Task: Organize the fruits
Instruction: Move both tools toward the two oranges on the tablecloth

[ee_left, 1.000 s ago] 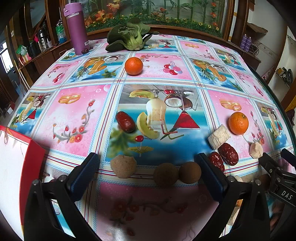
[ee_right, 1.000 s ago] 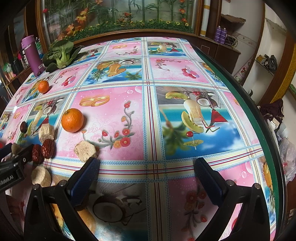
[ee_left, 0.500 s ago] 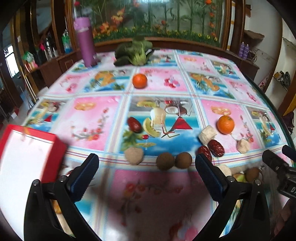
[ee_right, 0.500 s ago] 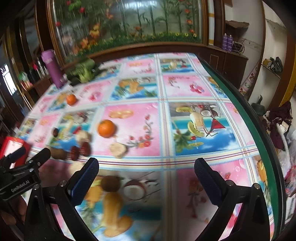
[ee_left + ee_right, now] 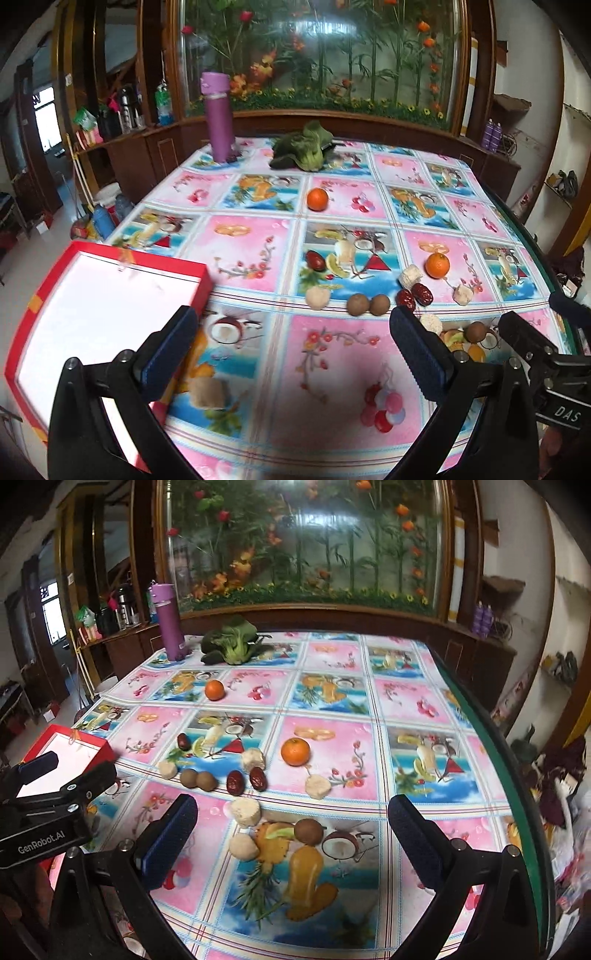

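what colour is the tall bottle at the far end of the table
Purple, with a lighter purple lid. The bottle shows best in the left wrist view.

Bright daylight, glare on the glass panel, strong fisheye bending, slight blur at edges.

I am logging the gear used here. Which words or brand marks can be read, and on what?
"GenRobot.AI": white print on the black body of the left claw, seen from the right wrist.
"DAS": white letters on the black body of the right claw, cut off at the frame edge.
Bottle labels on the shelf: too small.
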`<state>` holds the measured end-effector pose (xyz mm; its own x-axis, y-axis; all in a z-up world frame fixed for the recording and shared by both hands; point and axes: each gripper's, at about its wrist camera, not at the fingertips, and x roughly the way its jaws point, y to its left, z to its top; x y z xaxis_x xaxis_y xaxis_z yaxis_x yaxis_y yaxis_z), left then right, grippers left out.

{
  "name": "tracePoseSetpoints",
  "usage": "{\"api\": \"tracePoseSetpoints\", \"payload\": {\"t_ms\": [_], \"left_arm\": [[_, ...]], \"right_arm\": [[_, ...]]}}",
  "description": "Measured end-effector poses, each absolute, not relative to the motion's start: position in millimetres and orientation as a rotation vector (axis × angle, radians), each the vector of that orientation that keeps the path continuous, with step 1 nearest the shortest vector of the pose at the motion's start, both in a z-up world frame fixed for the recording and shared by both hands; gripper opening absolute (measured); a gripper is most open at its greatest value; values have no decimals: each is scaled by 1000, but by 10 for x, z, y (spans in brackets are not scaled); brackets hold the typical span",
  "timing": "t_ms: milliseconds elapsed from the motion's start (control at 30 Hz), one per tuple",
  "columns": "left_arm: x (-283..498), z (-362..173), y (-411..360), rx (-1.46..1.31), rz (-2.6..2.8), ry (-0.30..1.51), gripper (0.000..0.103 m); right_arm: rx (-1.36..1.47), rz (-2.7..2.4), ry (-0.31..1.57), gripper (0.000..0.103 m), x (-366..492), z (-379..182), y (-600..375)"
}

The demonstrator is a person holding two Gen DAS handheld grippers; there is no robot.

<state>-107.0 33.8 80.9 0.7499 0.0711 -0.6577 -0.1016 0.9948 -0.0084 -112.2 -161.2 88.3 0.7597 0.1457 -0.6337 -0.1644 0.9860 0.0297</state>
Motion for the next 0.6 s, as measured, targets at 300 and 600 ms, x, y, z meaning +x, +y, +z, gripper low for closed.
{"api": "tracePoseSetpoints", "payload": {"t_ms": [300, 600], "left_arm": [[-1197, 860, 417, -50, 94, 715, 103], [-1154, 819, 507, -55, 109, 722, 103]], "right_arm": [[-46, 175, 669, 102, -1150, 923, -1511], [-43, 185, 686, 102, -1081, 869, -1458]]}}
